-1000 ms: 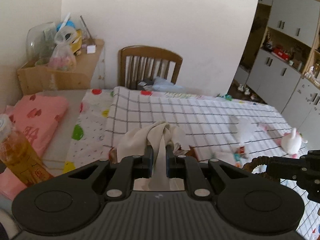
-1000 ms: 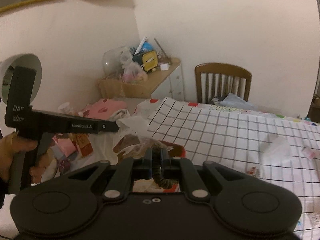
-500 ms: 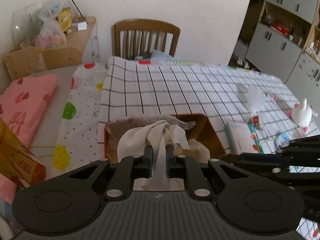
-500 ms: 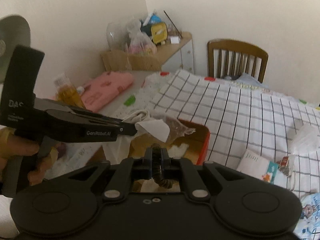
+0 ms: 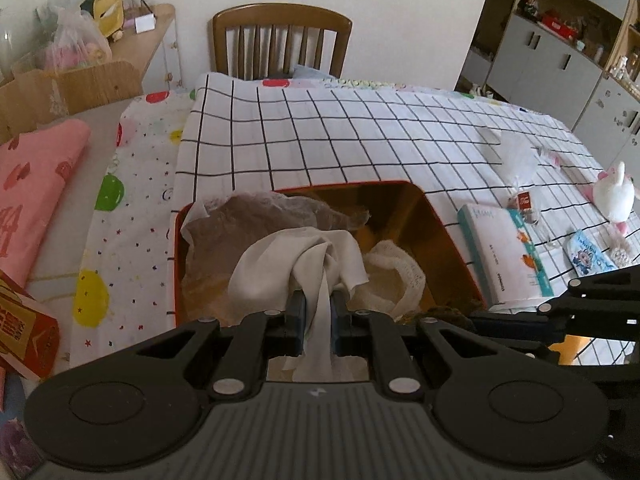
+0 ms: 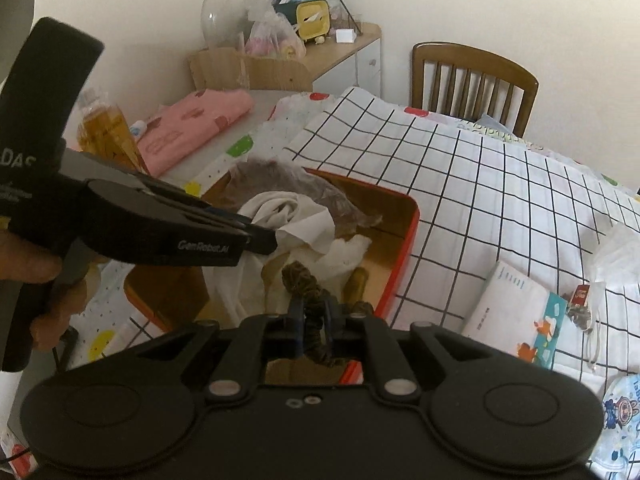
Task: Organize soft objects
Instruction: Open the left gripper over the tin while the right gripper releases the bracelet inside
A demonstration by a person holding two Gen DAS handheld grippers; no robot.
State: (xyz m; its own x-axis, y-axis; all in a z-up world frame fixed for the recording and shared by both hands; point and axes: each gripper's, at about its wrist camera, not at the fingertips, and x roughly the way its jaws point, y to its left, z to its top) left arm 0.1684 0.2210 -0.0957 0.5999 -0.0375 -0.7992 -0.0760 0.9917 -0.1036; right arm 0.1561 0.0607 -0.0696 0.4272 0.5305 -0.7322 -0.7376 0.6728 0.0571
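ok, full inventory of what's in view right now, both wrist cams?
box: 1, orange-red, near end of the table
white cloth: 1, held over the box
brown scrunchie: 1, held over the box
lace cloth: 1, cream, in the box
brown bag: 1, crumpled, in the box
book: 1, white and teal, right of the box
plush toy: 1, white and pink, far right on the table
pink cloth: 1, folded, left side
chair: 1, wooden, far end
left gripper: shut on the white cloth
right gripper: shut on the brown scrunchie
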